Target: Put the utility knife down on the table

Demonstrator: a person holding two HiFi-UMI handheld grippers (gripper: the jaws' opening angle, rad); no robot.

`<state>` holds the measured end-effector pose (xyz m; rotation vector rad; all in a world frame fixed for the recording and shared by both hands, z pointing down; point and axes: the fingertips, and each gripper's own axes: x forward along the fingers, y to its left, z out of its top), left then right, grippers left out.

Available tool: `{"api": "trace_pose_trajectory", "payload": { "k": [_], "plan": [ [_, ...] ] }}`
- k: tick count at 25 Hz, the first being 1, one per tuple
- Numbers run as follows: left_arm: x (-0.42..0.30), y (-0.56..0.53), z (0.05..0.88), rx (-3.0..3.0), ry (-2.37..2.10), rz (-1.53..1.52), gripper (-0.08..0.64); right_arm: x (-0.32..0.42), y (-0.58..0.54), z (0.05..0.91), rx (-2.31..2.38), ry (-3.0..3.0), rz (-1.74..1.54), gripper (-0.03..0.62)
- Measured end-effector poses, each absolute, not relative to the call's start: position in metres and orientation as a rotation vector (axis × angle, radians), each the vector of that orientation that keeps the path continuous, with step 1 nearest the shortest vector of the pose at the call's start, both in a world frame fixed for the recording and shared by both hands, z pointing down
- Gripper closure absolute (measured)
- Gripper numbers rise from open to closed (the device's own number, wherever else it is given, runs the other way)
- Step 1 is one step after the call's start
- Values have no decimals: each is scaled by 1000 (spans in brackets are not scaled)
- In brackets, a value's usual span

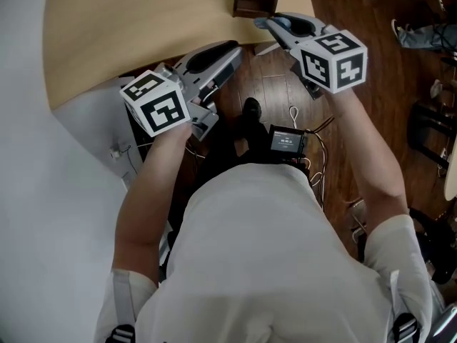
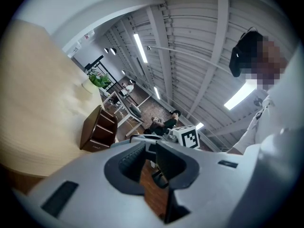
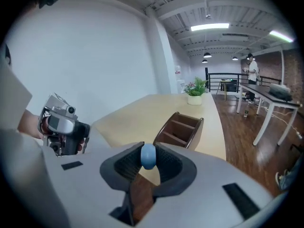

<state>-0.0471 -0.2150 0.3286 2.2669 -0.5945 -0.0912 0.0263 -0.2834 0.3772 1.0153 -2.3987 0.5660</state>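
A: Where's the utility knife (image 3: 148, 156)?

B: Between the jaws of the right tongs (image 3: 148, 161). They're clamped on it from both sides, and only its rounded pale blue end pokes up between the ribbed black pads.

A: Can you make out a blade?

B: No, just that smooth blue end. The rest is tucked down behind the jaws.

A: Is it lying on the bench (image 3: 142, 110)?

B: No. From the head view it's held at the bench's curved edge, near the brown wooden organiser (image 3: 179, 129) that stands on the pale top. Through the gap under the knife you see the wood floor (image 3: 140, 196).

A: And the left tongs (image 2: 151, 152)?

B: The jaws stand slightly apart with nothing between them, only floor showing through. They're lower and to the left, off the bench edge, well apart from the knife.
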Motion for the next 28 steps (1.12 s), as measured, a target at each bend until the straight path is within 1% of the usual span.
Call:
{"api": "trace_pose_trajectory", "payload": {
  "k": [6,16,22,28],
  "plan": [
    [-46,-216,329,2272,-592,-94,495,19,-304,381,998,-2353,391,520],
    [-48,-217,330,2265,-604,-91,495,-9,-329,419,823,-2144,-108,518],
    [-48,-216,330,2262,-612,-86,495,-14,-334,439,767,-2069,-218,518],
    [-49,-217,330,2256,-616,-73,495,-20,-339,449,741,-2051,-259,518]
  ]
}}
